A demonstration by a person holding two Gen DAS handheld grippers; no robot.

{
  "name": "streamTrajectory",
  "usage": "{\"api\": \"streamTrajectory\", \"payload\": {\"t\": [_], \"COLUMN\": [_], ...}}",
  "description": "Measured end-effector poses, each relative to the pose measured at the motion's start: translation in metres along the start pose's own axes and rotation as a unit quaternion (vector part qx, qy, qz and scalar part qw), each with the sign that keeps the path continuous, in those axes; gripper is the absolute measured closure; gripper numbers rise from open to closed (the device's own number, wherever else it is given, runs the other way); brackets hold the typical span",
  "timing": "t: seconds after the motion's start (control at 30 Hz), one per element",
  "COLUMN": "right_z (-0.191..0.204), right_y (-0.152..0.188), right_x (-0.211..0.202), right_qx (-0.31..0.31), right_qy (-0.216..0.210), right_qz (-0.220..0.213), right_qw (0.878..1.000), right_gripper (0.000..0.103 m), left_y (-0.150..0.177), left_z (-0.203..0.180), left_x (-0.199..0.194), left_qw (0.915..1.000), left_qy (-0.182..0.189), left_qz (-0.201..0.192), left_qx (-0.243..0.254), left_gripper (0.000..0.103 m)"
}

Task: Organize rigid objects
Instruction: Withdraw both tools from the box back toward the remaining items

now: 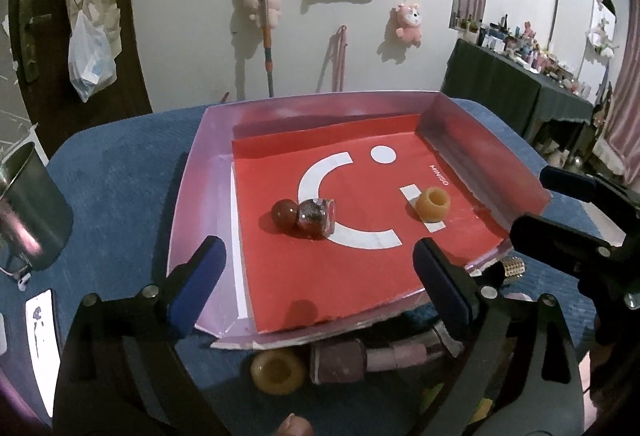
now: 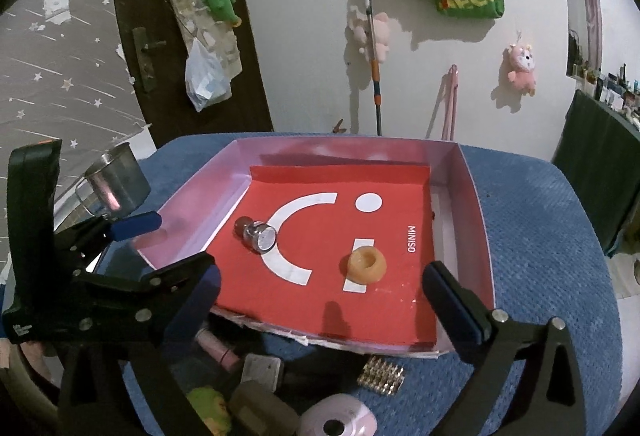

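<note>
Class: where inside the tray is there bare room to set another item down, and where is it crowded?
Free: the tray's near red floor, and the far strip beyond the white dot. Crowded: around the small bottle, the yellow ring, and the clutter before the tray.

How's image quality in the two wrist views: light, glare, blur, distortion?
Left wrist view: dim, warm indoor light, strong fisheye bending of the tray edges, the metal cup at the left edge smeared, soft shadows beside the small bottle. Right wrist view: same bending, dark corners, a bright glint on the bottle's cap, near clutter under the right tool soft.
</note>
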State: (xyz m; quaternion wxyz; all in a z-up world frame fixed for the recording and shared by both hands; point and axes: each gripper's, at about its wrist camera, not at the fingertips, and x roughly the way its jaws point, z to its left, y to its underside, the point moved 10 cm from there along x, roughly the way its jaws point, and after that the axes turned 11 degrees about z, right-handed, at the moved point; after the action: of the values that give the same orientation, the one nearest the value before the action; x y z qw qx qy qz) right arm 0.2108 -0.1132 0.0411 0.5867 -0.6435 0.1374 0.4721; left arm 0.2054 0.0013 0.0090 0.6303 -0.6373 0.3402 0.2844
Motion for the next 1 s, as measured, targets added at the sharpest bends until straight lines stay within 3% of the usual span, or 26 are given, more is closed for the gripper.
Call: {"api": "streamTrajectory", "payload": {"t": [0.57, 0.8, 1.0], "right_z": [0.015, 0.02, 0.019], "right_y": [0.027, 0.037, 0.05], "right_x": [-0.036, -0.049, -0.051], "right_qx": [-0.012, -0.017, -0.005], "right_qy": [0.028, 0.053, 0.065], "right_qz": [-0.075, -0.1, -0.102], "right_qw": [0.997, 0.993, 0.993], "right_gripper": [0.0, 0.0, 0.0], "left_y": [0.023, 0.038, 0.053], "left_z": [-0.005, -0.006, -0.005], "left_x": [-0.029, -0.029, -0.027], "left_qw": [0.9985, 0.9985, 0.9991], "left_qy": [-0.008, 0.021, 0.004], "left_qz": [-0.054, -0.046, -0.035], "left_qx": [-0.006, -0.023, -0.026], "left_gripper": [0.0, 0.0, 0.0]}}
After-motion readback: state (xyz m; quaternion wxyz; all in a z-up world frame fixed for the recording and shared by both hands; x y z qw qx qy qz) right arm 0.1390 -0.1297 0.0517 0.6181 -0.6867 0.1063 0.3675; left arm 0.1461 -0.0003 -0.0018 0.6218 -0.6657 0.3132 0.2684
